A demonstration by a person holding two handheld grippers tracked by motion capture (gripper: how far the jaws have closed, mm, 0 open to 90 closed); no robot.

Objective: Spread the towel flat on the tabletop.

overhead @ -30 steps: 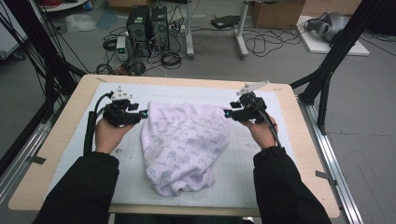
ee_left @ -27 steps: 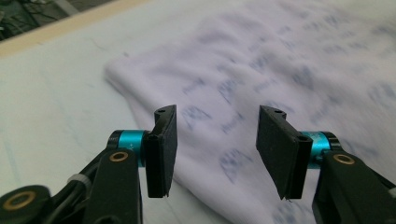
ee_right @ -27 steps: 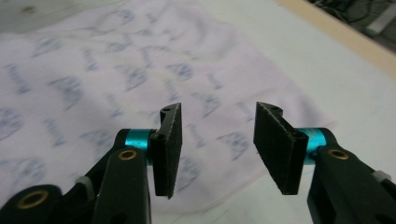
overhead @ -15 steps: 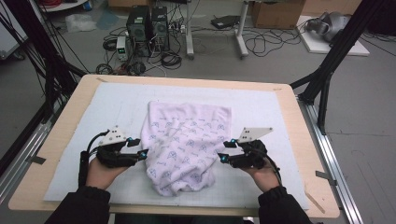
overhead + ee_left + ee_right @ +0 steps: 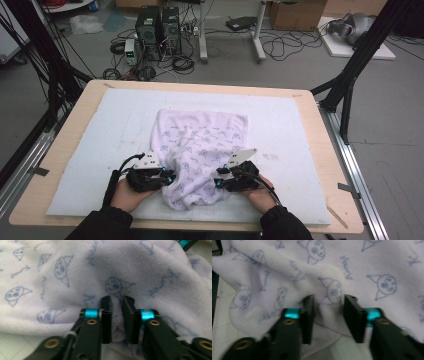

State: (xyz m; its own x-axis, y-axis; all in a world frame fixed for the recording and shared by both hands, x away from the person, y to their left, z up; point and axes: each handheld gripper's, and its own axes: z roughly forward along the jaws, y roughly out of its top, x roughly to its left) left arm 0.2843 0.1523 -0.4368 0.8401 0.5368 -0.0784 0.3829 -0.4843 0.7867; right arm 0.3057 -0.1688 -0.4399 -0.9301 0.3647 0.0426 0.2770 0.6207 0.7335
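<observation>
Both hands have dropped to the towel's (image 5: 197, 155) near edge on the white mat (image 5: 295, 135); left gripper (image 5: 116, 320) pinches a fold, right gripper (image 5: 328, 317), closing, straddles hem loosely. Grip both corners firmly before lifting.

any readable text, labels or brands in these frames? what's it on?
Nothing reads with certainty.
Towel: a blue script word repeats between the cartoon faces; too blurred and turned to read.
Same print on the towel in the left gripper view, also blurred.
Boxes on the floor in the high view: any print too small to read.
Left gripper and right gripper: no markings seen.
</observation>
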